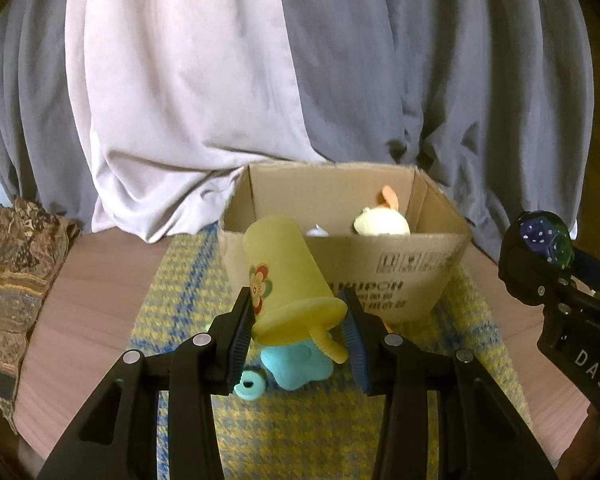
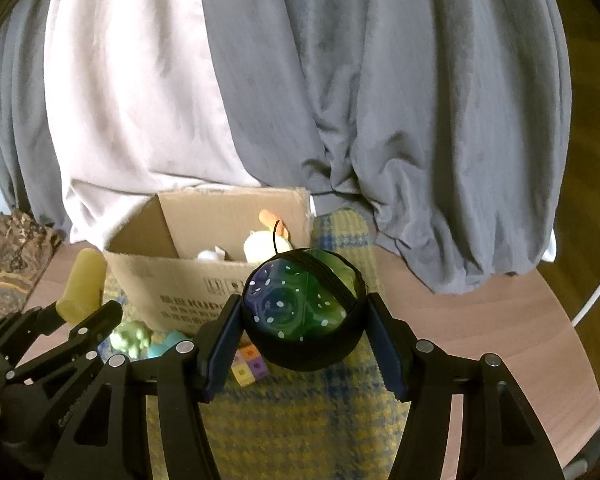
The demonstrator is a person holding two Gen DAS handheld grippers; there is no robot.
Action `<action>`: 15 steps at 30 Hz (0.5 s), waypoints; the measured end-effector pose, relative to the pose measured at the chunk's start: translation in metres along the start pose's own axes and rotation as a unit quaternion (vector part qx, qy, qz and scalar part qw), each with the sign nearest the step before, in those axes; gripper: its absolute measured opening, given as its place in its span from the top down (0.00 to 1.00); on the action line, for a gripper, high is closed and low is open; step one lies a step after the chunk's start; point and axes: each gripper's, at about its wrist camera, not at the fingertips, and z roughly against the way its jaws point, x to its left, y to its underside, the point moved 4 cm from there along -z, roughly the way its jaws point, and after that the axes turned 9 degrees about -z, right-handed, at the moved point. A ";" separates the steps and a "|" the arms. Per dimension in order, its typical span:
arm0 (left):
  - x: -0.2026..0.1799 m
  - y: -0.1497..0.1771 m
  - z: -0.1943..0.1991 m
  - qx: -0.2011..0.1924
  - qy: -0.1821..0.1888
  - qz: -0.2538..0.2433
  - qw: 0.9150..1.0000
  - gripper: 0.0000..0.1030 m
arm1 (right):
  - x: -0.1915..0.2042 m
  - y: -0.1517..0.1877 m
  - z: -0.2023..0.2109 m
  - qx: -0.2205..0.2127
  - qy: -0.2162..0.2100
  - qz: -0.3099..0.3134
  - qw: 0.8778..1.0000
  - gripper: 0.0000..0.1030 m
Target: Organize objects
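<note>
My left gripper (image 1: pixel 298 330) is shut on a yellow cup (image 1: pixel 288 276) with a flower print and a straw lid, held tilted above the mat in front of the cardboard box (image 1: pixel 400 276). My right gripper (image 2: pixel 304 334) is shut on a round blue-green ball (image 2: pixel 302 300) with white dots and a black band, also raised before the box (image 2: pixel 188 284). In the left wrist view the ball (image 1: pixel 546 238) and right gripper show at the right edge. The right wrist view catches the cup (image 2: pixel 82 284) at the left. Inside the box lie a cream plush (image 1: pixel 382 222) with an orange part and a white item.
A yellow and blue woven mat (image 1: pixel 300 432) covers the wooden table (image 1: pixel 96 280). On it lie a turquoise toy (image 1: pixel 296 366), a green toy (image 2: pixel 132 338) and a coloured cube (image 2: pixel 250 368). Grey and white curtains hang behind. A patterned cloth (image 1: pixel 16 280) sits at the left.
</note>
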 end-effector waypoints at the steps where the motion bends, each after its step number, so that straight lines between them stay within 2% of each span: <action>1: 0.001 -0.003 0.001 -0.002 -0.001 -0.001 1.000 0.59 | 0.002 -0.003 0.001 -0.002 -0.001 0.000 1.000 0.41; 9: 0.010 -0.029 0.004 -0.021 -0.005 -0.009 1.000 0.59 | 0.011 -0.025 0.001 -0.020 -0.001 0.002 1.000 0.42; 15: 0.015 -0.046 -0.002 -0.024 0.003 -0.012 1.000 0.59 | 0.014 -0.038 -0.008 -0.017 -0.006 -0.004 1.000 0.42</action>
